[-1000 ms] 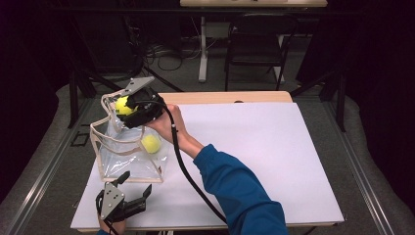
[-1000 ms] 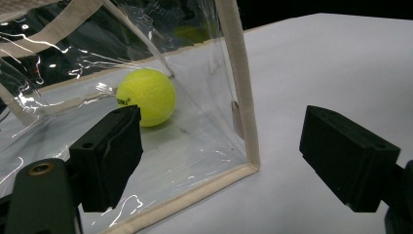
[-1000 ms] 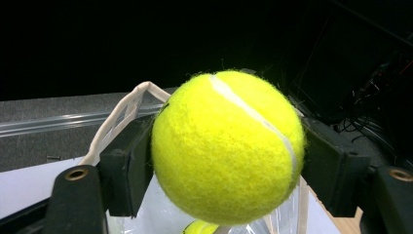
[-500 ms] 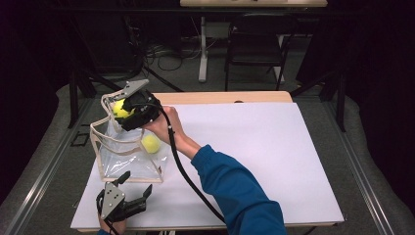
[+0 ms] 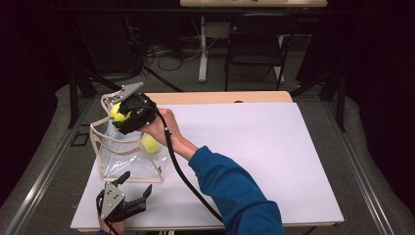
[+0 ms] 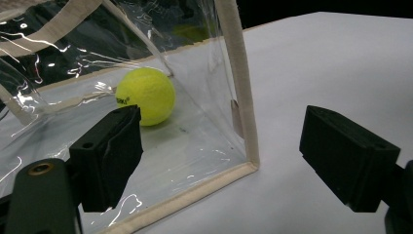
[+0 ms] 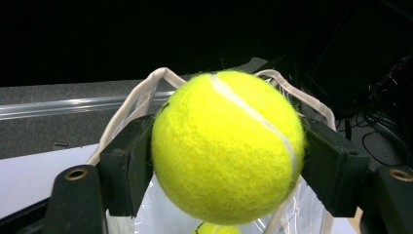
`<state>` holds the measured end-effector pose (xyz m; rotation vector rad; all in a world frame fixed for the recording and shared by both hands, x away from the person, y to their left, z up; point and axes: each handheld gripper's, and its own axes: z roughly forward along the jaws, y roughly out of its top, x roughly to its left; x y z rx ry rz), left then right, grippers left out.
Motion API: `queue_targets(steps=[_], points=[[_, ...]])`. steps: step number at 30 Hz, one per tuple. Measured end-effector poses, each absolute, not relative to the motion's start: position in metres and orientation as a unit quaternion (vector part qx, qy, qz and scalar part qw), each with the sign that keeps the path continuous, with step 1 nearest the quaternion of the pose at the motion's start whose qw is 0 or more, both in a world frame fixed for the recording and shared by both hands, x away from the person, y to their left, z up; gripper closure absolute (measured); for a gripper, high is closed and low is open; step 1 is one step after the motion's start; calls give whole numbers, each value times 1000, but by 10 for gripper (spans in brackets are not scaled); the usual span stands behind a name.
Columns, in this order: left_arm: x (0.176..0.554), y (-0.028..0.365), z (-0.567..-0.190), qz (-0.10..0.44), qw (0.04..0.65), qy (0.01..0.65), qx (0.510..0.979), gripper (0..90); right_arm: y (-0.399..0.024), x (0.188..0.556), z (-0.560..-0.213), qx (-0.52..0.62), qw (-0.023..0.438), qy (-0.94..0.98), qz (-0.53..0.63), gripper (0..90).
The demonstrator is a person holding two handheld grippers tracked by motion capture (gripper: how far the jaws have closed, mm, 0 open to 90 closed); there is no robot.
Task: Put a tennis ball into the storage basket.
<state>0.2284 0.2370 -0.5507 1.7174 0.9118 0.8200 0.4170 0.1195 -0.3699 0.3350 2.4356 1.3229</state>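
Observation:
A clear plastic bag (image 5: 128, 157) with cream trim and handles stands on the left of the white table (image 5: 254, 147). One yellow tennis ball (image 5: 150, 144) lies inside it, also seen through the wall as the tennis ball in the bag (image 6: 145, 96). My right gripper (image 5: 117, 113) hangs over the bag's open top, shut on a second tennis ball (image 7: 228, 146), with the bag's handles (image 7: 151, 85) just beyond. My left gripper (image 5: 134, 183) rests open near the table's front edge, its jaws astride the bag's near corner (image 6: 246, 161) without touching it.
A wooden strip (image 5: 220, 97) runs along the table's far edge. Beyond it stand a dark chair (image 5: 257, 49) and a desk leg with cables (image 5: 201, 49) on the floor. The white sheet stretches wide to the right of the bag.
The right gripper with its ball has shifted slightly left and up over the bag's opening. The left gripper has stayed where it was.

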Motion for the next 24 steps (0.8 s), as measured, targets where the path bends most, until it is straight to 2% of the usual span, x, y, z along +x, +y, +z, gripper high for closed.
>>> queue_targets(steps=[20,22,24], points=[[229,237,-551,335,495,375,708,160,129,420,-381,115,159,876,441,255],[229,237,-551,335,496,375,708,159,129,420,-381,116,160,876,439,249],[228,238,-551,335,496,374,709,159,129,421,-382,124,160,875,439,204]])
